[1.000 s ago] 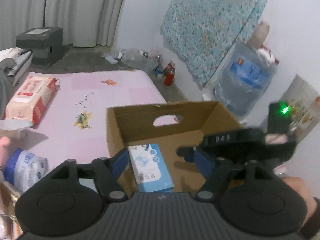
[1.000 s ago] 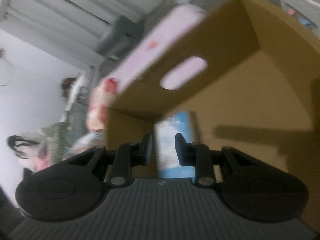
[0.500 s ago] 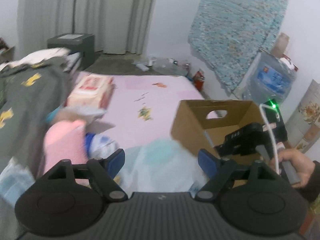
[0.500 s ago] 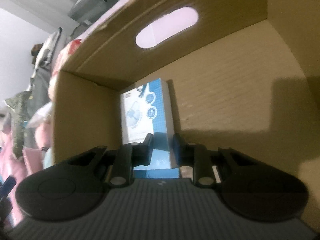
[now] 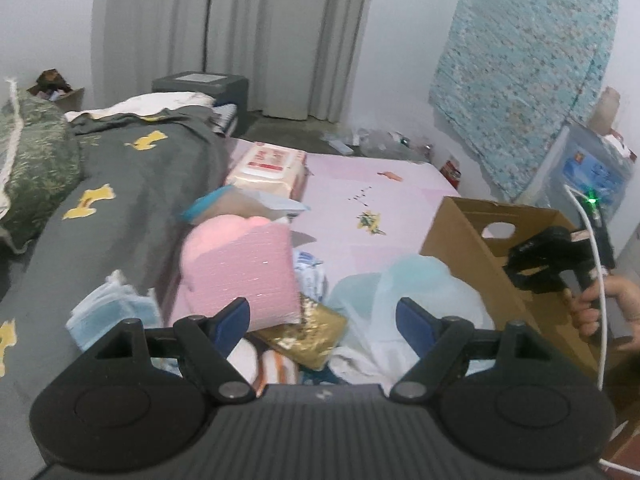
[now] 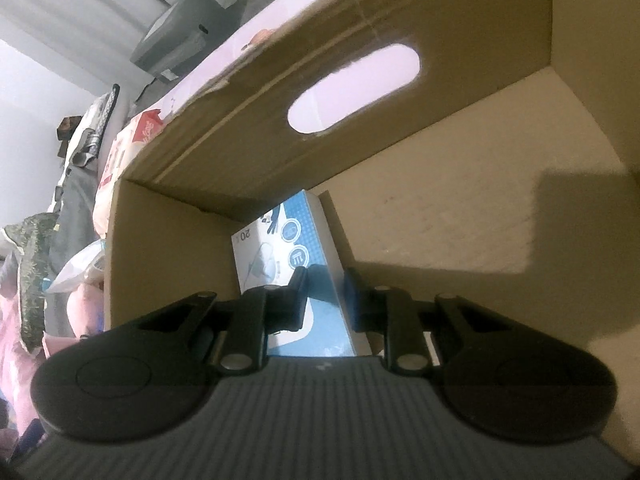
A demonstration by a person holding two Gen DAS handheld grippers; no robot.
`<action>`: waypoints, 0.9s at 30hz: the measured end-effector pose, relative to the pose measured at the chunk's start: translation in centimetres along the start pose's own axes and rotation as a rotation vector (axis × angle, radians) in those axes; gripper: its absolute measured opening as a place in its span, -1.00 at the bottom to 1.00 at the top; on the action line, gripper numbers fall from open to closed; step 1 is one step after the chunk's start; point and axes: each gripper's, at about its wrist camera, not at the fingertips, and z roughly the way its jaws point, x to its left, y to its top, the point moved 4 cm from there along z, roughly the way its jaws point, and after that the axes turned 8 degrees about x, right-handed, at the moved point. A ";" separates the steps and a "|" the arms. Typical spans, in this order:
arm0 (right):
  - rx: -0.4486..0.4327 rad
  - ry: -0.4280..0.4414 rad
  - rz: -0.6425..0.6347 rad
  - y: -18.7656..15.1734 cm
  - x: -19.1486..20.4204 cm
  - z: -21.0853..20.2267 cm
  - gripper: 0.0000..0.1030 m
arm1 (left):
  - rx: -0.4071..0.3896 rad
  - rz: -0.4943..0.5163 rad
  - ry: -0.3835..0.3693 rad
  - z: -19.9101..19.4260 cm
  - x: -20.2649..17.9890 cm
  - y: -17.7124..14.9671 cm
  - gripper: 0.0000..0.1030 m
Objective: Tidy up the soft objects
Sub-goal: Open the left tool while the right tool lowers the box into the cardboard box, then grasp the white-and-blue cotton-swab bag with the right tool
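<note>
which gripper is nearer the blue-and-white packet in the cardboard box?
Right. The right gripper is inside the cardboard box, jaws narrow, directly over the blue-and-white packet. The left gripper is outside the box, open over the soft-goods pile on the bed.

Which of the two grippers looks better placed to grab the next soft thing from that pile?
Left. The left gripper is open over the pink padded pack; the right gripper is shut inside the brown cardboard box.
</note>
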 end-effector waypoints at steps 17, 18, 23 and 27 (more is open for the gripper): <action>0.147 0.016 -0.057 -3.6 1.2 -0.1 -0.60 | 0.003 -0.101 0.048 -0.8 4.5 -3.4 0.72; 0.140 0.014 -0.064 -3.5 1.4 -0.1 -0.60 | -0.002 -0.101 0.051 -0.9 4.7 -3.4 0.75; 0.152 0.012 -0.071 -3.8 1.4 -0.2 -0.60 | -0.019 -0.090 0.072 -1.3 5.5 -3.4 0.82; 0.155 -0.006 -0.100 -4.6 1.2 -2.6 -0.56 | -0.043 -0.087 0.065 -1.7 6.0 -3.4 0.83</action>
